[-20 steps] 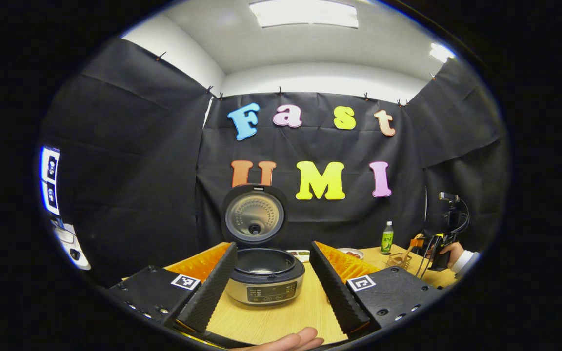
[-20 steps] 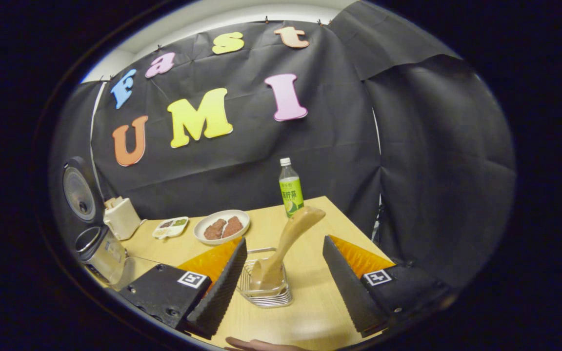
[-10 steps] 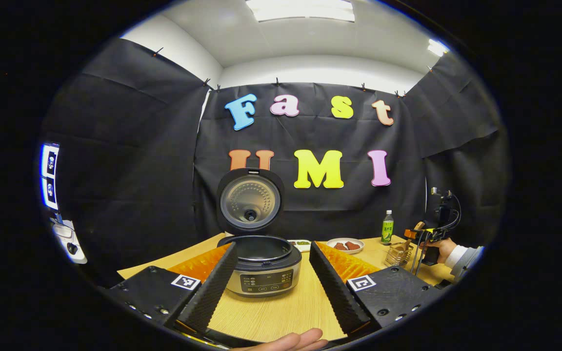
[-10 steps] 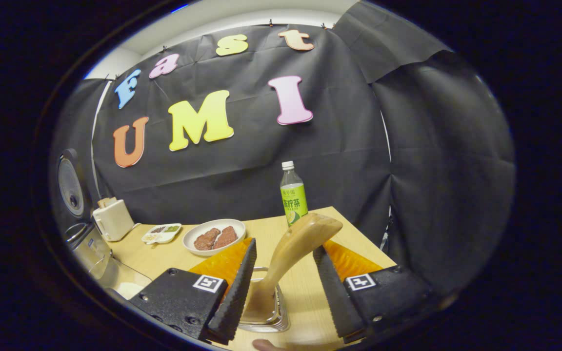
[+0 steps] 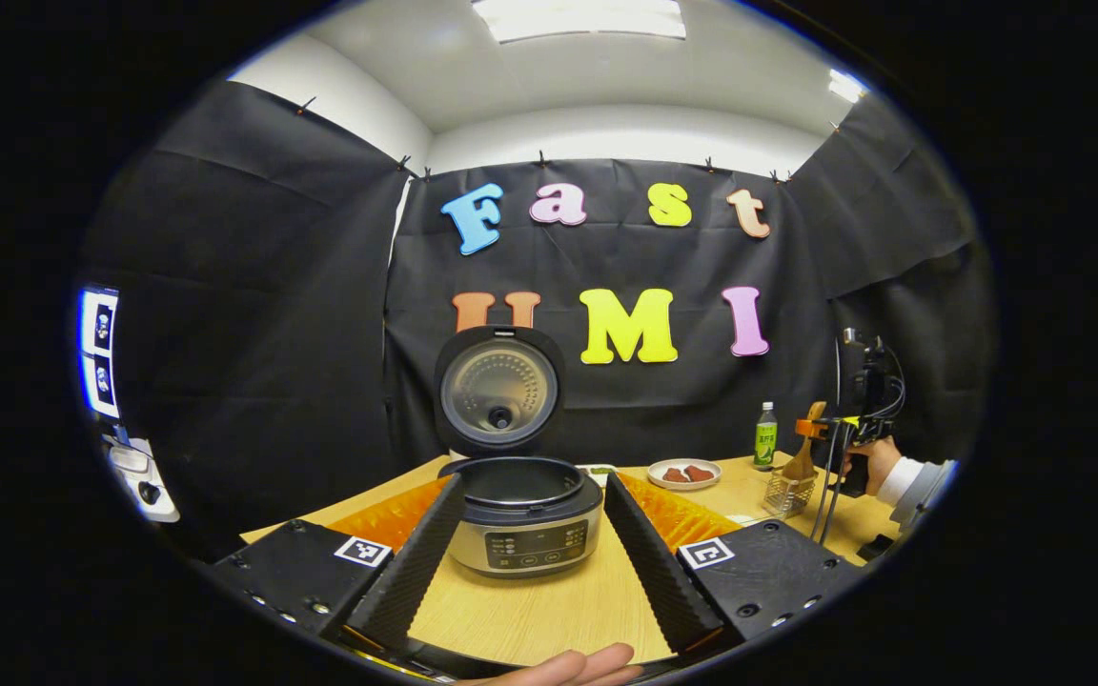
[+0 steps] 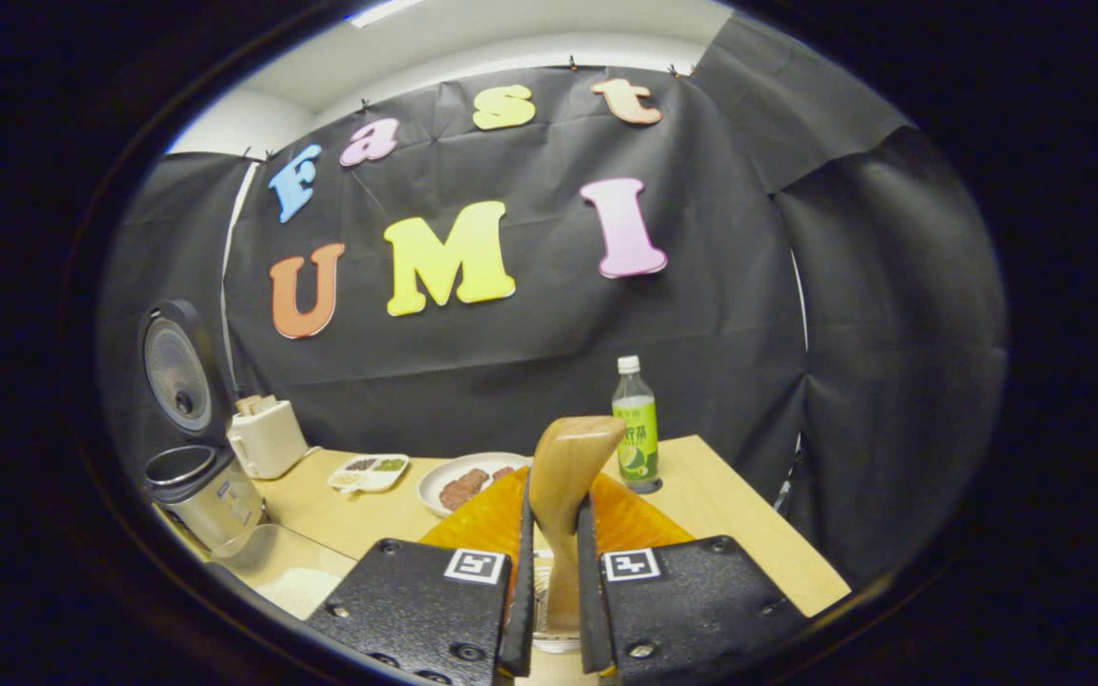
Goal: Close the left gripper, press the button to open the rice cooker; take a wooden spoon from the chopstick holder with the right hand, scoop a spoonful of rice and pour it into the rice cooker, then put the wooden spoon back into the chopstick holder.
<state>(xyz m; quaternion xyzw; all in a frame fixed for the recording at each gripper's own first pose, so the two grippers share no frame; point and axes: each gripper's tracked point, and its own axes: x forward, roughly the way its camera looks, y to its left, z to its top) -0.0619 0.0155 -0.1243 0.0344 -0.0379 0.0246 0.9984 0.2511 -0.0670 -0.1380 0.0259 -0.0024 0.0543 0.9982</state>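
Observation:
The rice cooker stands on the table with its lid raised upright; my left gripper hovers open in front of it, one finger on either side. In the right gripper view, my right gripper is shut on the handle of the wooden spoon, which stands nearly upright in the wire chopstick holder. A clear bowl of rice sits low at the left, near the rice cooker. Far right in the left gripper view, the right gripper holds the wooden spoon above the chopstick holder.
A green bottle, a plate of brown food, a small divided dish and a white appliance line the back of the wooden table. A hand shows at the bottom edge.
My right gripper moved in over the holder and shut on the spoon handle, which went from leaning to nearly upright. The left gripper stayed open and shifted only slightly before the cooker.

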